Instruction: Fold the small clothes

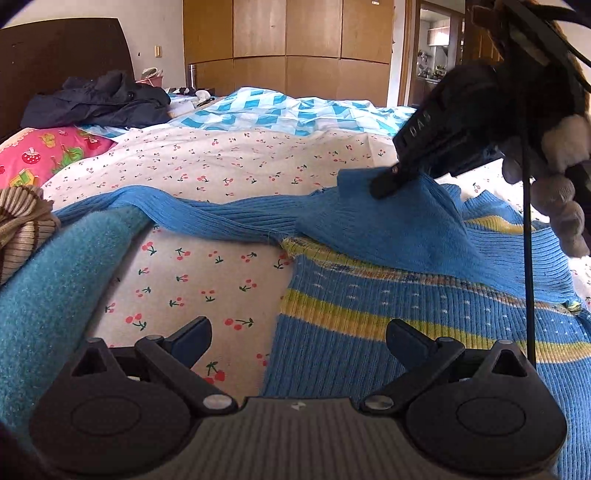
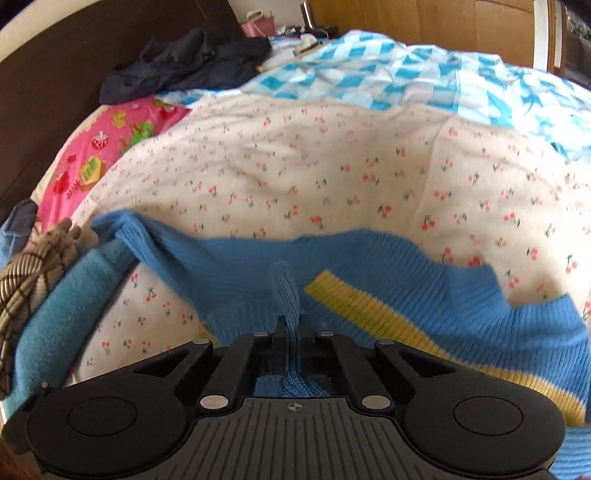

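Note:
A blue ribbed sweater (image 1: 388, 306) with yellow stripes lies on the cherry-print bed sheet (image 1: 207, 166). One sleeve (image 1: 207, 212) stretches off to the left. My right gripper (image 2: 293, 328) is shut on a raised fold of the sweater (image 2: 369, 280), and blue knit shows between its jaws. In the left wrist view the right gripper (image 1: 388, 184) pinches that fold at the upper right, lifting it into a peak. My left gripper (image 1: 299, 336) stands open low over the sweater's left edge, with nothing between its fingers (image 1: 192, 332).
A teal fleece garment (image 1: 48, 288) and a striped beige one (image 1: 22, 221) lie at the left. A pink pillow (image 1: 48, 151), a dark jacket (image 1: 96, 99) and a blue-checked quilt (image 1: 280, 110) lie further back. Wooden wardrobes (image 1: 288, 33) stand behind the bed.

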Demonstrator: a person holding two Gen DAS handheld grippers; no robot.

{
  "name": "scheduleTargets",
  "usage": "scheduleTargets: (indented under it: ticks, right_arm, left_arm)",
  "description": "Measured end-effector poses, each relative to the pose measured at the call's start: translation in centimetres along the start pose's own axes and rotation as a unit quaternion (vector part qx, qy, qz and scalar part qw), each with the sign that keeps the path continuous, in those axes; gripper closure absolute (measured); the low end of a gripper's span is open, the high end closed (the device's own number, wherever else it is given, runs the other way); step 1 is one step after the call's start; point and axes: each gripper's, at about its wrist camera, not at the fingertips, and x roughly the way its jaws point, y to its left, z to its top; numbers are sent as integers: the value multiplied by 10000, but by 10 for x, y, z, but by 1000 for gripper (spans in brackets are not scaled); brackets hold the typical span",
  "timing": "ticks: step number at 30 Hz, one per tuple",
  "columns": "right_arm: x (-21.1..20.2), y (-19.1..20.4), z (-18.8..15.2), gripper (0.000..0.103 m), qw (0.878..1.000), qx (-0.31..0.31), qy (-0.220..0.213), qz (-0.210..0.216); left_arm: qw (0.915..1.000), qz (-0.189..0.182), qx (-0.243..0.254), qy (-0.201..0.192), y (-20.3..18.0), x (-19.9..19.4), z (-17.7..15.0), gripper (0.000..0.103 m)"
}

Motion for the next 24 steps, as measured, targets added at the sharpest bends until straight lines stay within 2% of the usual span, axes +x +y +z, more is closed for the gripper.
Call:
scheduleTargets:
  ticks: [2, 4, 6, 9, 11, 14, 16, 19, 24]
  right_arm:
    - [10, 2, 11, 90, 9998, -80, -41, -160]
    - [17, 9, 15, 71, 9971, -409, -133, -620]
    - [7, 7, 14, 72, 9957, -442, -334, -747]
    - [-30, -4, -2, 73, 9950, -287, -603, -740]
    - [-62, -17, -26, 73, 9935, -222, -697, -873]
    - [-91, -38, -66, 73, 9936, -34, -606, -952]
    - [-94, -43, -91, 72, 9922, -210, -369, -1173]
    - [-81, -45, -109, 72, 9934, -356, -101, -1082]
    - [-56, -32, -121, 72, 9930, -865, -274, -758]
  left_arm:
    - [10000, -43, -38, -31, 2, 1, 0, 0]
    - [10000, -39, -29, -25, 2, 2, -1, 0]
    - [10000, -37, 5, -45, 2, 1, -2, 0]
    - [9999, -72, 28, -83, 2, 1, -2, 0]
    - [9999, -136, 0, -86, 3, 0, -2, 0]
    - [9998, -197, -33, -60, 2, -1, -3, 0]
    - [9999, -137, 10, -45, -1, -1, -4, 0]
    - [9999, 15, 148, -38, -8, -3, -6, 0]
    - [9994, 251, 221, -109, -15, -9, -2, 0]
